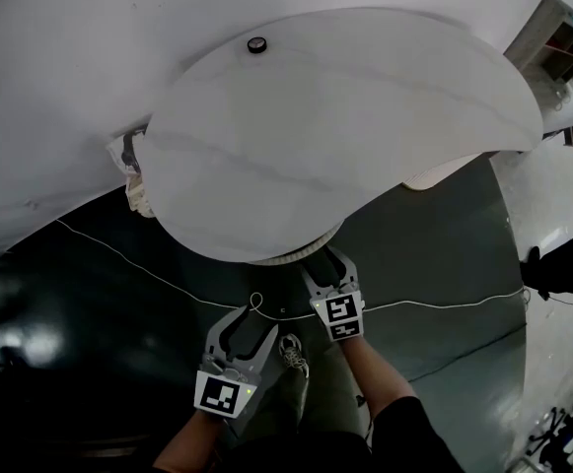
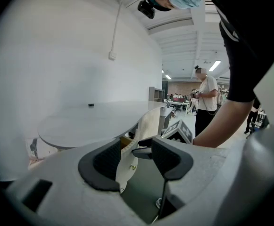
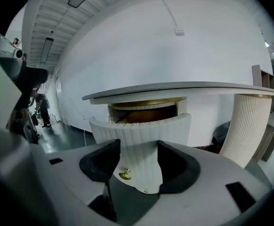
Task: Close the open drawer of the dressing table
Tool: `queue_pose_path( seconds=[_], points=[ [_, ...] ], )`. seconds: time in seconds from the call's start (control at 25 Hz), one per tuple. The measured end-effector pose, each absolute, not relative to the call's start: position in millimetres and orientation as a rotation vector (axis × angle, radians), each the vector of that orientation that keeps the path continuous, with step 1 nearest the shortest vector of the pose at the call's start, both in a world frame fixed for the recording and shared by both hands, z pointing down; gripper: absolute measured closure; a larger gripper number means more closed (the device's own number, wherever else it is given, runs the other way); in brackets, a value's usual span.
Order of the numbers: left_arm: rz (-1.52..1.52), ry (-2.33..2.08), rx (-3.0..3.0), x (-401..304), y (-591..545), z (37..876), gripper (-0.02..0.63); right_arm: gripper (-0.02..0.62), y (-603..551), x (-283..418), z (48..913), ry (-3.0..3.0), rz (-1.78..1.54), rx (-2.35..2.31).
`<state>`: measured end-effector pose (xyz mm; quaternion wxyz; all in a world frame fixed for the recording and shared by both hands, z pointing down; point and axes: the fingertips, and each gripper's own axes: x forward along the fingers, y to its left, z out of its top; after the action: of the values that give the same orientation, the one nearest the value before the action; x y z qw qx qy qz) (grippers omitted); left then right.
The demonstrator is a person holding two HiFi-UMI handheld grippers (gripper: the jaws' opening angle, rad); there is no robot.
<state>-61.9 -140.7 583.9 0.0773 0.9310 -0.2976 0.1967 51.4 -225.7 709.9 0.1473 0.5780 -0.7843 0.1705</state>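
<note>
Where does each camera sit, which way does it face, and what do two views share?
Head view: on the person's head, facing steeply down onto the tabletop; shows the left gripper, the right gripper and both arms.
Left gripper view: on the left gripper, facing sideways at the drawer under the tabletop; shows its open jaws and the right arm.
Right gripper view: on the right gripper, facing the open drawer head-on; shows only its open jaws.
Shared: both gripper views show the drawer and tabletop.
</note>
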Motion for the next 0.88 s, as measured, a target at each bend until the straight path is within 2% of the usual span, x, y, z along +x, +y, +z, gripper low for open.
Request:
queue_pose_path(
  seconds=[0.88],
  points=[
    [0.619,-0.922,2.746,-68.0,-167.1,597.8,0.400,0.353,-302.0,48.4,710.4,-2.265,0.360,1.650]
  ],
)
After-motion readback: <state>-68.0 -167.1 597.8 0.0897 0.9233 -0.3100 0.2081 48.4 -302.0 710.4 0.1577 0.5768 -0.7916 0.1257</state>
